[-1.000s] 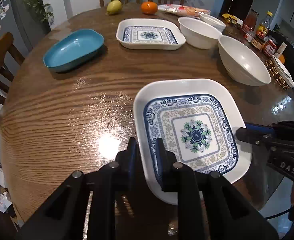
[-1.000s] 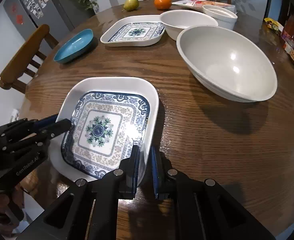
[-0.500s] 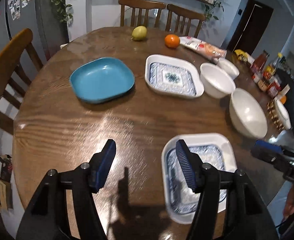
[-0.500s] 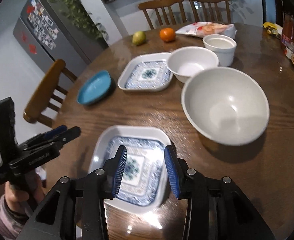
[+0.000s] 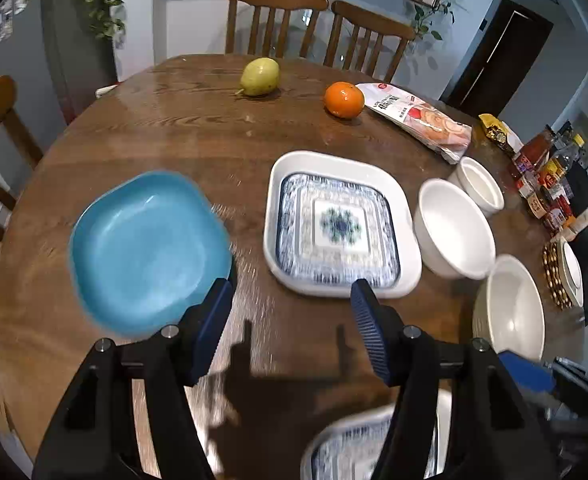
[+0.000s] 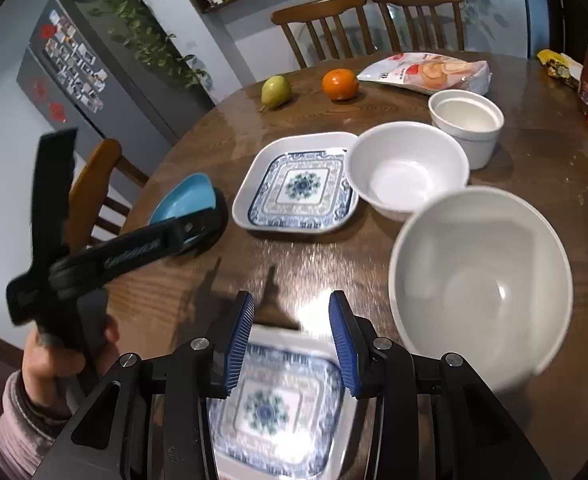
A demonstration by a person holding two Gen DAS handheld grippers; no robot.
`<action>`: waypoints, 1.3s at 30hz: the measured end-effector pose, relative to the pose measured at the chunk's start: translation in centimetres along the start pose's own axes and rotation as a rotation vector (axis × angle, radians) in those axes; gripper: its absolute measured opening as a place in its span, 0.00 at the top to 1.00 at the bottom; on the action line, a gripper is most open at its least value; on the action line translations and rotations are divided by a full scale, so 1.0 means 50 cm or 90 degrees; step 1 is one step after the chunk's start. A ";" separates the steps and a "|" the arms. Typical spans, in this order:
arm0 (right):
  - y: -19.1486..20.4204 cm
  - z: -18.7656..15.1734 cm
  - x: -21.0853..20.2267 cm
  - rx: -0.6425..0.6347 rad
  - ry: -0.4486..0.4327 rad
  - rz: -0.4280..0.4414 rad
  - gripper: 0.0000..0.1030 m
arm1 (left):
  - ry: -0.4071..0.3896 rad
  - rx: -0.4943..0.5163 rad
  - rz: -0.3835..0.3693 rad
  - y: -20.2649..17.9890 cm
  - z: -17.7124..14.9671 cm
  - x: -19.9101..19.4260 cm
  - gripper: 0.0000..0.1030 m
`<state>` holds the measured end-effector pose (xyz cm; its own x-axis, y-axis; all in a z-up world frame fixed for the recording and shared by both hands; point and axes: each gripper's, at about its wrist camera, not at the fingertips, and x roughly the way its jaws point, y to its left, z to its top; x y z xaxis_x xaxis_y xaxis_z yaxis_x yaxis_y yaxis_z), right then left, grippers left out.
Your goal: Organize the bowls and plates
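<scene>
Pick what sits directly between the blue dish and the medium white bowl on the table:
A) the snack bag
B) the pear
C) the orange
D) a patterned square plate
D: the patterned square plate lies on the table between the blue dish and the medium white bowl; the fruit and bag sit farther back.
</scene>
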<state>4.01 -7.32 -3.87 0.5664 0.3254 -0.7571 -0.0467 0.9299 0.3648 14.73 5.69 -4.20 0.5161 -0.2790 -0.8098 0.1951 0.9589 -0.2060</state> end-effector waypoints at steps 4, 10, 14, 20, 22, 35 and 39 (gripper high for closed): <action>-0.001 0.047 0.034 0.007 0.002 -0.014 0.61 | 0.019 0.019 0.027 0.002 0.049 0.052 0.42; -0.012 0.071 0.066 0.018 0.015 -0.028 0.62 | 0.074 0.046 0.064 0.006 0.087 0.140 0.57; -0.015 0.074 0.080 0.019 0.027 -0.037 0.62 | 0.105 0.061 0.061 0.010 0.093 0.170 0.76; -0.023 0.084 0.094 0.026 0.034 -0.049 0.62 | 0.117 0.081 0.058 0.019 0.089 0.163 0.90; -0.023 0.089 0.101 0.027 0.037 -0.048 0.62 | 0.123 0.094 0.053 0.026 0.081 0.154 0.92; -0.001 0.115 0.178 0.002 0.074 -0.093 0.62 | 0.147 0.124 0.038 0.092 0.025 0.099 0.92; 0.011 0.132 0.221 -0.021 0.091 -0.127 0.62 | 0.149 0.110 0.026 0.103 0.018 0.093 0.92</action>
<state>15.70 -4.32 -8.46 0.4444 0.1538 -0.8825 0.0268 0.9824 0.1847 18.89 9.27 -8.50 0.3236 -0.2019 -0.9244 0.3281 0.9403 -0.0905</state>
